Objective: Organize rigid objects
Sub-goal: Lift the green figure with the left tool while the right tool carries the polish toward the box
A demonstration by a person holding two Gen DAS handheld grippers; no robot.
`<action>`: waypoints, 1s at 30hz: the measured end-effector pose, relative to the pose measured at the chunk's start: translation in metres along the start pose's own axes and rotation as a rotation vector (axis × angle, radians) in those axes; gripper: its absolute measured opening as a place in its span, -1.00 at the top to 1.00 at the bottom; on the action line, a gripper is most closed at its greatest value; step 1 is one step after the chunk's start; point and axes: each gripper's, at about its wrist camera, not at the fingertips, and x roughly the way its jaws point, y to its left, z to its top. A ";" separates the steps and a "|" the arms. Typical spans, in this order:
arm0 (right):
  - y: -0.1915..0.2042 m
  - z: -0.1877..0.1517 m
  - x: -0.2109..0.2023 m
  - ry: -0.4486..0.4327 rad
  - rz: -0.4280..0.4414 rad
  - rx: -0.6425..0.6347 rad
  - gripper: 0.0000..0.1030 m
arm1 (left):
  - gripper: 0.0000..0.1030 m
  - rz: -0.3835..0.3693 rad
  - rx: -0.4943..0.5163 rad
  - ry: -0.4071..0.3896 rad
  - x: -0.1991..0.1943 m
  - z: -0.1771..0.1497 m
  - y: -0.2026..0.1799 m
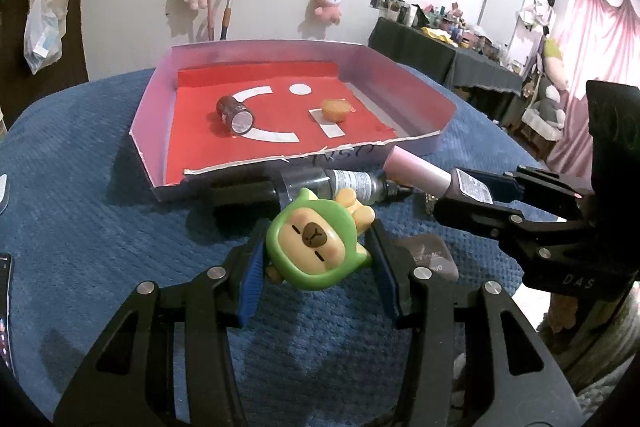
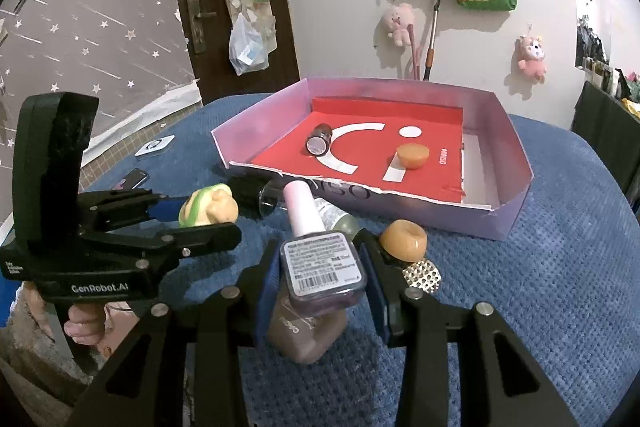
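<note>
red "miniso" box liner [image 2: 400, 163]

A shallow box [image 2: 508, 223] sits at the far side of the desk [image 2: 560, 307], holding a small jar [image 2: 319, 141] on its side at 9 o'clock and a round cup [image 2: 413, 155] at 3 o'clock. Before the box's near wall lies a clear bottle [image 1: 352, 183]. Nearer still, a toy figure [image 1: 316, 239] sits between the left gripper's [image 1: 318, 259] fingers, and a capped bottle [image 2: 320, 267] between the right gripper's [image 2: 322, 283].
</note>
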 end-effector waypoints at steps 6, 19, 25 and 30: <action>-0.003 0.004 -0.001 -0.010 0.009 0.013 0.18 | 0.12 -0.005 -0.003 -0.011 0.000 0.006 0.000; -0.003 0.015 0.000 -0.024 0.020 0.013 0.18 | 0.12 -0.025 -0.018 -0.024 -0.001 0.019 0.004; -0.007 0.024 0.002 -0.027 0.018 0.011 0.18 | 0.12 -0.011 -0.005 -0.024 0.003 0.032 0.005; -0.012 0.037 0.005 -0.024 -0.004 -0.013 0.18 | 0.12 -0.006 -0.003 -0.013 0.010 0.044 0.008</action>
